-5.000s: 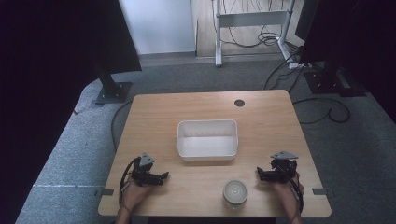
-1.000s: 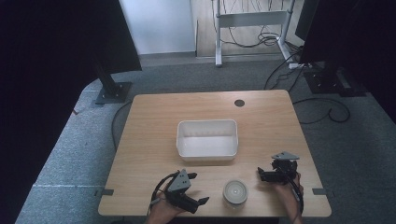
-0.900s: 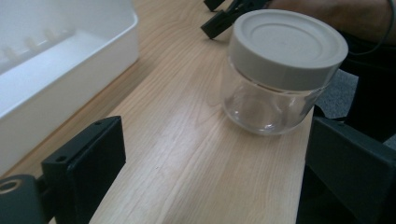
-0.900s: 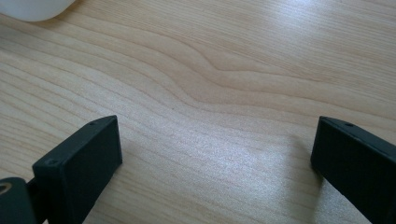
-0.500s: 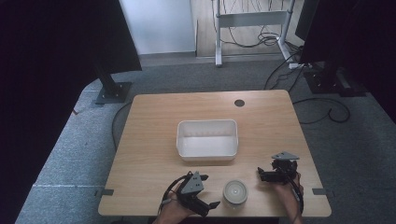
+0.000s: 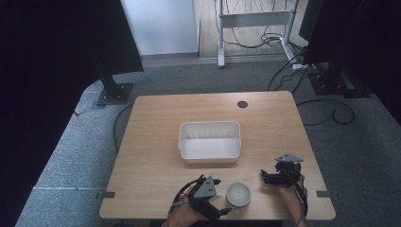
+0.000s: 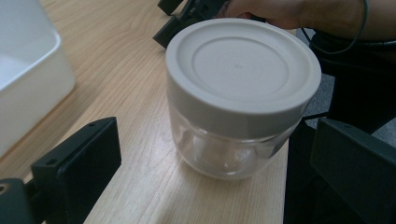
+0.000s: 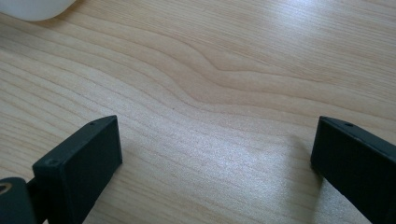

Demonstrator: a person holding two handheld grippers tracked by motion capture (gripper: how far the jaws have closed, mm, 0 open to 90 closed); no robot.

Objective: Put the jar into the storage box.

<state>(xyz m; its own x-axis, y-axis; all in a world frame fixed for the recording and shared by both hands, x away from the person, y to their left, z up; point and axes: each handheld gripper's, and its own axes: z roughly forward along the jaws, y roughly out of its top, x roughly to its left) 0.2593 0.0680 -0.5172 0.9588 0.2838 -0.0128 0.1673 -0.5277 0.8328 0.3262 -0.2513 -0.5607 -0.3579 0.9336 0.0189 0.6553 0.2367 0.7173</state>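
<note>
Jar point(image 7: 243, 95) between spread left gripper point(image 7: 205, 168) jaws.

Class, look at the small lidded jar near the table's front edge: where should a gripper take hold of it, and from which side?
Probably around the jar at its clear round body just under the grey lid, coming in level from the side. It stands upright, and the left gripper already has its open jaws either side of it. The lid overhangs slightly, which may help stop slipping. The white tub stands apart.
</note>
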